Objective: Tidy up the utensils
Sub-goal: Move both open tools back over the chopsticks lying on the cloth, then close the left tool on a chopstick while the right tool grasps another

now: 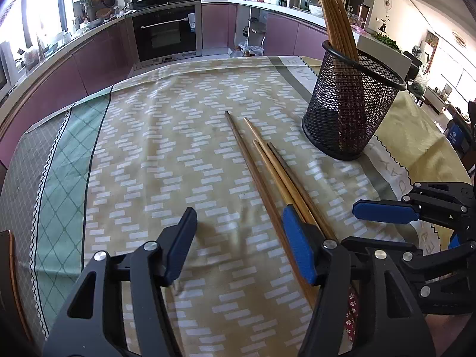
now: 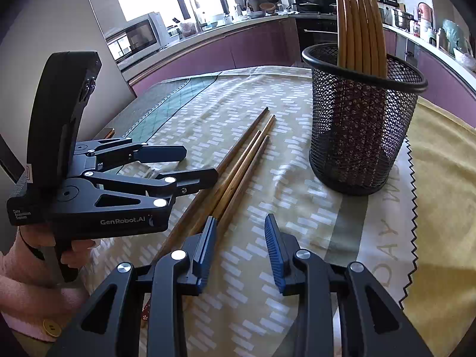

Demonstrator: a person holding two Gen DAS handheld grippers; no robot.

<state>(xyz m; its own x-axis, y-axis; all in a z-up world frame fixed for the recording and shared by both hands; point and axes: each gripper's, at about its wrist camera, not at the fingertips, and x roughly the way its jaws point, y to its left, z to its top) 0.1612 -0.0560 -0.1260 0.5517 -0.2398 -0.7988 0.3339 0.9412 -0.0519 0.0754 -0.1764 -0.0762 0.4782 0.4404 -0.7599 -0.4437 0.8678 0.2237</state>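
**Two grippers low over four loose chopsticks**

Only the right wrist view shows a person's hand [image 2: 70, 253] in a pink sleeve [image 2: 26, 297] gripping the handle of the left gripper [image 2: 190, 163], with a microwave [image 2: 134, 38] on the counter behind. Only the left wrist view shows the oven [image 1: 165, 34] facing the table's far edge and the green diamond border [image 1: 68, 160] of the tablecloth [image 1: 166, 148] toward its left edge.

Both views show four loose chopsticks [image 1: 267, 163] lying side by side on the cloth, roughly mid-table, tips pointing toward the far edge. To their right, near the right edge, stands a black mesh holder [image 1: 351, 110] with a bundle of chopsticks [image 1: 333, 15] upright in it, leaning on its rim.

The left gripper [image 1: 241, 238] is partly open, nothing between its pads; its right finger [image 1: 297, 244] lies over the near ends of the loose chopsticks, and whether it touches them cannot be told. The right gripper [image 2: 241, 247] is narrower, though its jaws stand apart and are empty; its left finger [image 2: 205, 250] sits just beside the rightmost chopstick.
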